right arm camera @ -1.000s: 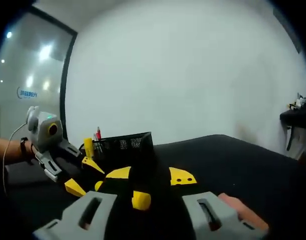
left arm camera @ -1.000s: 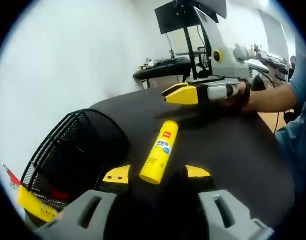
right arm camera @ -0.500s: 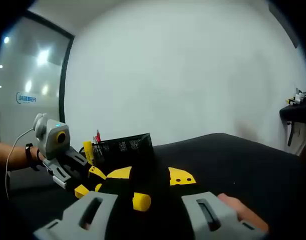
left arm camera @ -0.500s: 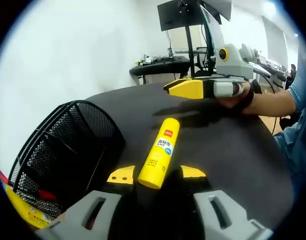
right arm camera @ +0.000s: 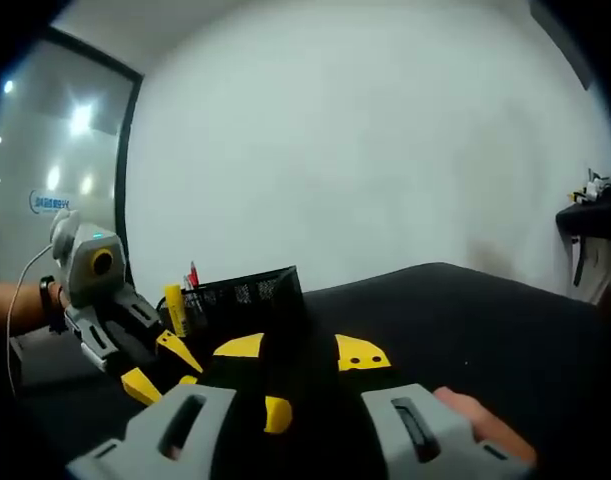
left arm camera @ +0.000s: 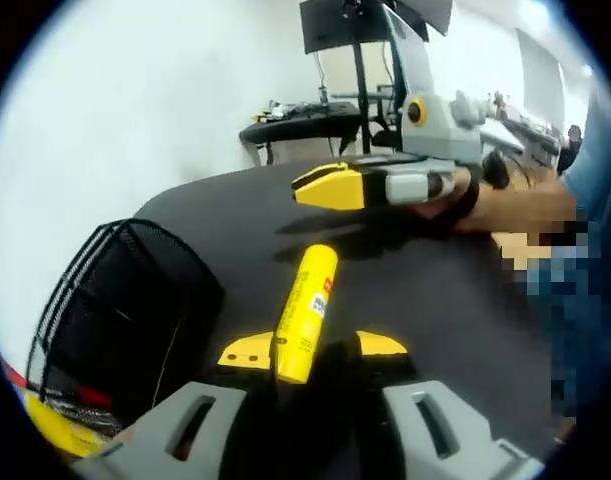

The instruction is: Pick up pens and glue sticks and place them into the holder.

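Left of the left hand-held gripper (left arm camera: 303, 350) stands the mesh holder (left arm camera: 125, 320), nearer than a second ago. Its jaws clamp a yellow glue stick (left arm camera: 305, 312), now tilted more upright, so a drop-in looks close. The right hand-held gripper (right arm camera: 293, 352) hovers over the black tabletop (right arm camera: 465, 320), gripping something small and yellow.

White wall (right arm camera: 365, 150), monitor (left arm camera: 330, 22), black desk (left arm camera: 295, 125) behind.
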Demonstrator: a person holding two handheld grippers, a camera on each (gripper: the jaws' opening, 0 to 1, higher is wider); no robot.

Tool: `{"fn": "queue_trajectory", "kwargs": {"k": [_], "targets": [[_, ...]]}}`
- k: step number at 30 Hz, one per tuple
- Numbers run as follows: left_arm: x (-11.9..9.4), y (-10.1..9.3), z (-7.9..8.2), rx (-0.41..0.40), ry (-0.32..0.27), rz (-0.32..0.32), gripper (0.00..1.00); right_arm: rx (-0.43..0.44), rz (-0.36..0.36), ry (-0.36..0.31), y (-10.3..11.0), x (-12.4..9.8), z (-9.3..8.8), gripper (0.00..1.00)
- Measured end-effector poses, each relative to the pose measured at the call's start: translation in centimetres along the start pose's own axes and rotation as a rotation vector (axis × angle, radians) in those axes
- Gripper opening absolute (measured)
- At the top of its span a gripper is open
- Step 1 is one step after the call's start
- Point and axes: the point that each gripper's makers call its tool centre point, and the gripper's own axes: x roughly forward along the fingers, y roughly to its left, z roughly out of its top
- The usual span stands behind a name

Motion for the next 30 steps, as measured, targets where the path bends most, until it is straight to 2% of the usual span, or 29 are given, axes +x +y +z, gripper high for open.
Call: {"fn": "queue_trajectory", "kwargs": {"k": [6, 13, 19, 21, 22, 24, 28, 30], "targets": [[0.9, 1.0, -0.4, -0.002, 0.044, -0.011, 0.26, 0.000, -0.001, 0.003, 0.0, 0.1, -0.1, 0.22], [2.0, 2.0, -0.8, 0.012, 0.134, -0.052, 0.26, 0.002, -0.003, 0.004, 0.0, 0.0, -0.1, 0.22], [2.8, 2.2, -1.4, 0.027, 0.206, -0.086, 0.25, 0.005, -0.005, 0.002, -0.1, 0.0, -0.1, 0.22], [2.8, 2.3, -1.3, 0.015, 0.231, -0.088, 0.18, 0.006, -0.004, 0.002, 0.0, -0.2, -0.1, 0.22], [2.9, 2.6, -1.3, 0.051, 0.239, -0.076, 0.17, 0.007, -0.004, 0.001, -0.1, -0.1, 0.0, 0.22], [2.6, 2.5, -1.2, 0.031, 0.257, -0.089, 0.16, 0.010, -0.005, 0.000, 0.0, -0.2, 0.0, 0.22], [2.2, 2.6, -1.3, 0.008, 0.263, -0.089, 0.15, 0.013, -0.002, -0.001, 0.1, -0.3, 0.0, 0.21], [1.8, 2.8, -0.9, -0.030, 0.228, -0.090, 0.15, 0.015, -0.002, -0.001, 0.1, -0.3, 0.0, 0.21]]}}
